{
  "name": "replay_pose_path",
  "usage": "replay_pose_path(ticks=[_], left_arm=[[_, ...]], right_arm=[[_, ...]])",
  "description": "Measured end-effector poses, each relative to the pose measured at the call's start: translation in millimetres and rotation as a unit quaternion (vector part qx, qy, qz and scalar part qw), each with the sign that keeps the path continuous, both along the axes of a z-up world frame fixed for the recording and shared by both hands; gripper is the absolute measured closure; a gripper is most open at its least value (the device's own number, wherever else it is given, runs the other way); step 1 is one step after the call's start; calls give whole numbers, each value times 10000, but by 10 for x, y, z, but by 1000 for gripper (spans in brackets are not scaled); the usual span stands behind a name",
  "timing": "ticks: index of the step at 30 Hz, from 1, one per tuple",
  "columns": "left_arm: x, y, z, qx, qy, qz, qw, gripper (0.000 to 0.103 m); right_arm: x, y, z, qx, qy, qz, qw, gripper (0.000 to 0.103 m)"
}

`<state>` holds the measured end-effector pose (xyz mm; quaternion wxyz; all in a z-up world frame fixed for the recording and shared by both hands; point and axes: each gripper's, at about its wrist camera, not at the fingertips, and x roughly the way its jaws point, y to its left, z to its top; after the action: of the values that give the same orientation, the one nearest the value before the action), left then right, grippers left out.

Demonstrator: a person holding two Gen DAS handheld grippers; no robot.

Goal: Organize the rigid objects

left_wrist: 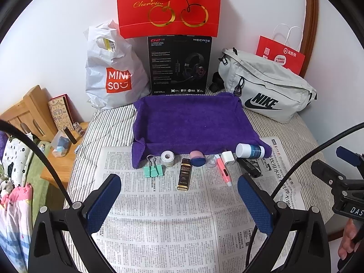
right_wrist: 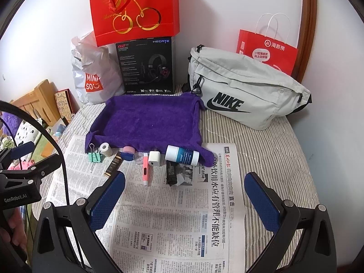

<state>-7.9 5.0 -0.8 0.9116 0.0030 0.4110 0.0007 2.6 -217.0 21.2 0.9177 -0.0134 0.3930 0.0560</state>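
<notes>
A purple towel-lined tray (left_wrist: 195,122) (right_wrist: 147,118) lies on the bed beyond a newspaper (left_wrist: 159,216) (right_wrist: 177,216). Along its near edge sits a row of small items: a green binder clip (left_wrist: 154,170) (right_wrist: 95,156), a tape roll (left_wrist: 167,158) (right_wrist: 106,149), a dark Grand Reserve bottle (left_wrist: 184,174) (right_wrist: 113,163), a pink and blue puff (left_wrist: 197,158), a pink pen (left_wrist: 224,170) (right_wrist: 145,169), a white charger (left_wrist: 228,158) (right_wrist: 154,158), a white and blue bottle (left_wrist: 250,151) (right_wrist: 182,155) and a black packet (left_wrist: 250,167) (right_wrist: 172,172). My left gripper (left_wrist: 179,195) and right gripper (right_wrist: 184,193) hover open above the newspaper, short of the row.
Behind the tray stand a Miniso plastic bag (left_wrist: 111,72), a black headset box (left_wrist: 179,66), a red cherry gift bag (left_wrist: 168,4), a grey Nike bag (left_wrist: 266,88) and a red paper bag (right_wrist: 266,50). A wooden bedside shelf (left_wrist: 59,150) with clutter is at left.
</notes>
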Motion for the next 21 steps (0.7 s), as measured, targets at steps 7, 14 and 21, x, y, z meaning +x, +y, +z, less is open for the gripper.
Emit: replay_pose_path(ticks=[7, 14, 21], left_arm=[[4, 14, 7, 8, 15, 14, 10000, 0], [8, 38, -2, 10, 32, 16, 10000, 0], [33, 41, 0, 5, 53, 19, 10000, 0]], right_arm=[[0, 25, -12, 8, 26, 11, 10000, 0], [0, 39, -10, 13, 20, 28, 10000, 0], [-4, 35, -5, 22, 12, 18, 10000, 0]])
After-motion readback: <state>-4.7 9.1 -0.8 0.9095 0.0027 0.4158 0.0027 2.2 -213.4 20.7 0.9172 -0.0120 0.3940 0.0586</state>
